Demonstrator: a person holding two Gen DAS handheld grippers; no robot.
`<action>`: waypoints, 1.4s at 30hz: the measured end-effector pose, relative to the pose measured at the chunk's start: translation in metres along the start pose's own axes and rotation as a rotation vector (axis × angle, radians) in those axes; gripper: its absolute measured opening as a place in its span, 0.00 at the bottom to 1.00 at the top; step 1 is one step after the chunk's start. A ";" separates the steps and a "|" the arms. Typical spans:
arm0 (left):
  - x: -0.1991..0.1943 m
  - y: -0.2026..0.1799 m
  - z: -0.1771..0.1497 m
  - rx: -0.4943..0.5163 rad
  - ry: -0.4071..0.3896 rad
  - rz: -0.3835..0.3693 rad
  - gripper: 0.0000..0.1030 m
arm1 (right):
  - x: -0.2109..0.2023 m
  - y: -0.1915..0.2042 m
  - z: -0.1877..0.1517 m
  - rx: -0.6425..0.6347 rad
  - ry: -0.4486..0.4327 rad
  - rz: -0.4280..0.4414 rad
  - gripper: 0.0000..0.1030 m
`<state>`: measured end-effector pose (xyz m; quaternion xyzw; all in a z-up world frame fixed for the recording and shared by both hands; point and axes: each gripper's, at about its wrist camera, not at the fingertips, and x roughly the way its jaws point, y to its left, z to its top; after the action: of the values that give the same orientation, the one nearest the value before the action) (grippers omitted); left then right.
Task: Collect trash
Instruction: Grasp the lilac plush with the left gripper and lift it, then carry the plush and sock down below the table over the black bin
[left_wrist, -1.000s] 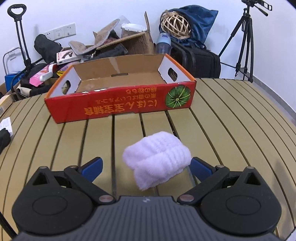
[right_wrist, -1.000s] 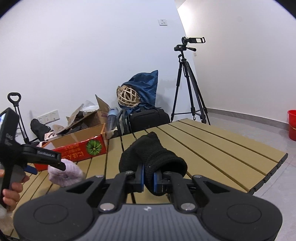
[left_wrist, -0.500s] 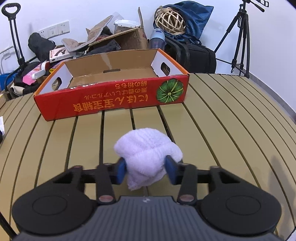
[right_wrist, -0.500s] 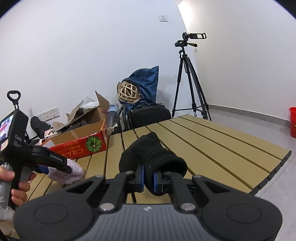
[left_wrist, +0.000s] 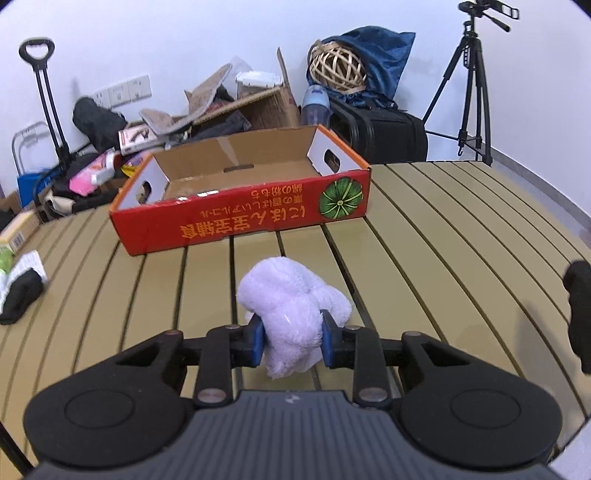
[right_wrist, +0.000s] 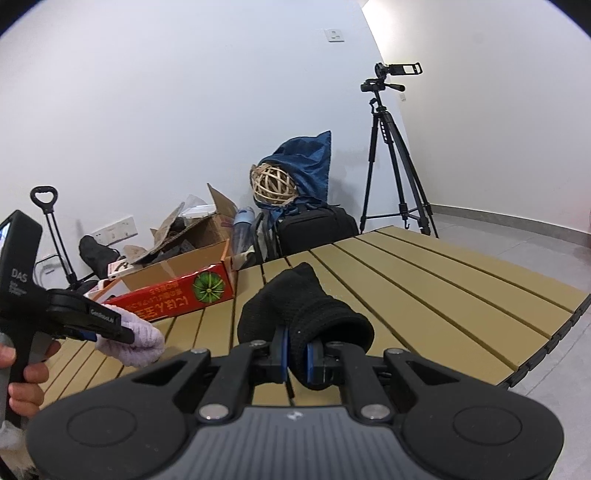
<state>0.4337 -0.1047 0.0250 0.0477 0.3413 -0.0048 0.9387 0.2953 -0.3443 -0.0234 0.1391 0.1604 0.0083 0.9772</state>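
A fluffy white cloth (left_wrist: 291, 295) sits squeezed between the blue pads of my left gripper (left_wrist: 291, 339), whose jaws are closing on it; it hangs just above the slatted table (left_wrist: 443, 240). Beyond it stands an open red cardboard box (left_wrist: 240, 218) with a bare bottom. In the right wrist view my right gripper (right_wrist: 297, 356) is shut on a black knit sock (right_wrist: 295, 306), held above the table. From there the left gripper (right_wrist: 110, 332), held by a hand, shows at the left with the white cloth (right_wrist: 136, 341), in front of the red box (right_wrist: 173, 295). The black sock (left_wrist: 580, 314) pokes in at the right edge of the left wrist view.
A black-and-white rolled item (left_wrist: 22, 291) lies near the table's left edge. Behind the table are a heap of cardboard and clutter (left_wrist: 221, 110), a black suitcase (left_wrist: 388, 136), a blue bag with a wicker ball (left_wrist: 336, 70) and a camera tripod (right_wrist: 391, 155).
The left jaws went from wide open around the white cloth to pressed on it, and the gripper lifted it slightly and shifted it. The right gripper kept its grip on the black sock, hardly moving.
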 end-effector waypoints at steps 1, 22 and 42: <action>-0.006 0.000 -0.002 0.005 -0.007 0.001 0.29 | -0.001 0.001 0.000 0.000 -0.001 0.006 0.08; -0.141 0.009 -0.061 0.011 -0.100 -0.005 0.29 | -0.054 0.003 -0.015 -0.020 0.009 0.136 0.08; -0.202 0.048 -0.151 -0.047 -0.074 -0.025 0.28 | -0.110 0.015 -0.060 -0.104 0.060 0.228 0.08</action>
<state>0.1836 -0.0475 0.0435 0.0210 0.3069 -0.0104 0.9514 0.1722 -0.3208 -0.0397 0.1053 0.1720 0.1320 0.9705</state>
